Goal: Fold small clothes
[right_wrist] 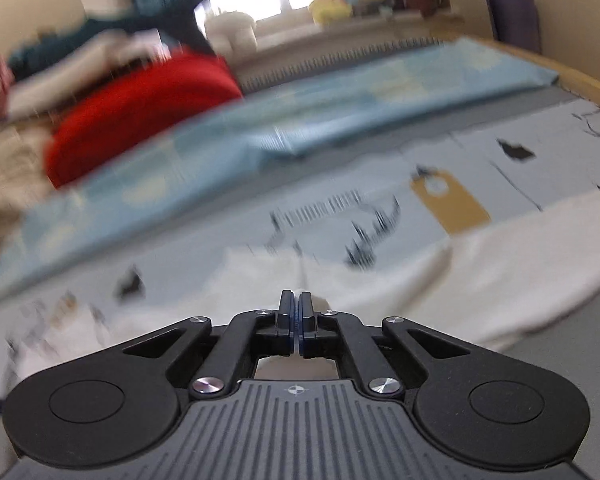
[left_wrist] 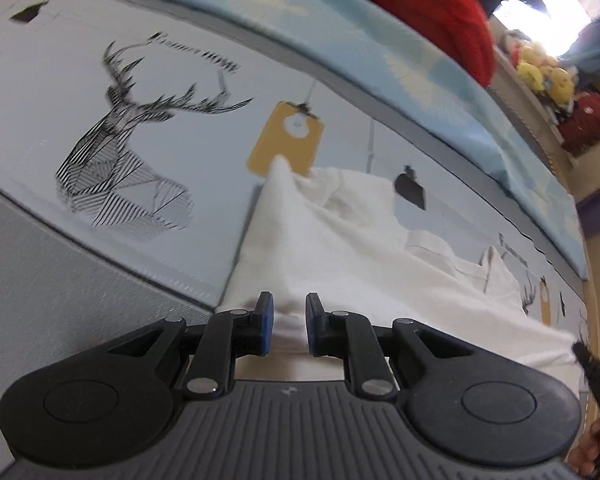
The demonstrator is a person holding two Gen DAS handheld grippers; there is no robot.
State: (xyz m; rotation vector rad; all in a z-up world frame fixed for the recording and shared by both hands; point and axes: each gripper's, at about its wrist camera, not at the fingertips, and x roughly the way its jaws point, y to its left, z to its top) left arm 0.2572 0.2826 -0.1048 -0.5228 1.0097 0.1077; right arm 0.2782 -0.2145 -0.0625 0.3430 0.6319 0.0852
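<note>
Grasp stage of the fold. Lower centre, left view: left gripper (left_wrist: 289, 322) slightly open, white garment (left_wrist: 340, 240) between the pads, unpinched. Right gripper (right_wrist: 296, 320) fully closed; cloth pinched, probably. Next: left must clamp. Garment's long axis runs lower right to upper centre on deer-print sheet (left_wrist: 112, 132).

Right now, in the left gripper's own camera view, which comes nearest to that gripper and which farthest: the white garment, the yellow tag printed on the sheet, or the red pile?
1. White garment: directly under the left gripper, between its fingers.
2. Yellow tag print: just beyond the garment's far corner.
3. Red pile: farthest, past the light blue cloth, at the top.
</note>
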